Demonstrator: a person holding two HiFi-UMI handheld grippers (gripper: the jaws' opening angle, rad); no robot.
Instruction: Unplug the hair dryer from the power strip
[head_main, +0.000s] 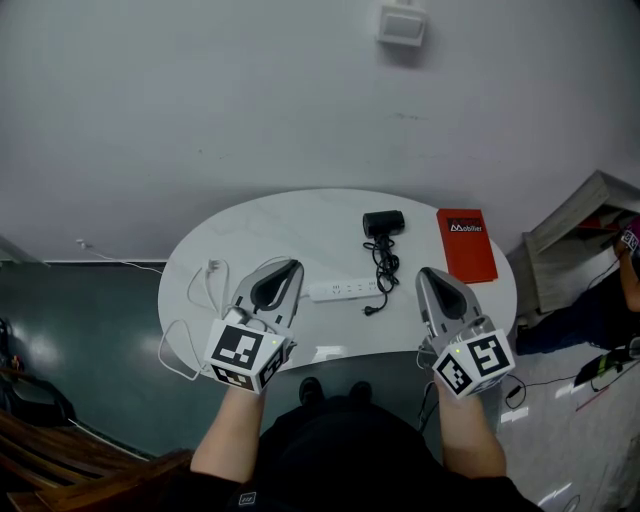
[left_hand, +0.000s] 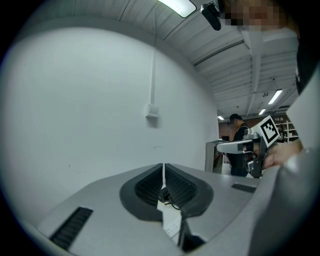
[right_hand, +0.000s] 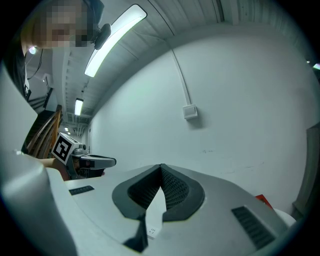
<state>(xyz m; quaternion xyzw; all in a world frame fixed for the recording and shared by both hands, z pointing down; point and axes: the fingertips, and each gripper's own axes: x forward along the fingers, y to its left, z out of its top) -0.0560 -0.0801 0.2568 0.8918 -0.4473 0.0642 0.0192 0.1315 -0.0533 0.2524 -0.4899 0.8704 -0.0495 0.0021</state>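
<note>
A white power strip (head_main: 343, 290) lies across the middle of the white oval table (head_main: 260, 225). Behind it rests the black hair dryer (head_main: 383, 223); its coiled black cord (head_main: 384, 262) runs down over the strip's right end. A black plug end (head_main: 371, 309) shows just in front of the strip; I cannot tell whether it sits in a socket. My left gripper (head_main: 292, 268) hovers at the strip's left end, shut and empty. My right gripper (head_main: 427, 276) hangs to the right of the strip, also shut and empty. Through the left jaws I glimpse the strip (left_hand: 171, 221) and cord (left_hand: 169, 200).
A red book (head_main: 467, 243) lies at the table's right. The strip's white cable (head_main: 203, 288) loops over the left edge to the floor. A white box (head_main: 402, 23) sits on the wall. Cardboard (head_main: 575, 225) and a person (head_main: 628, 262) are at the right.
</note>
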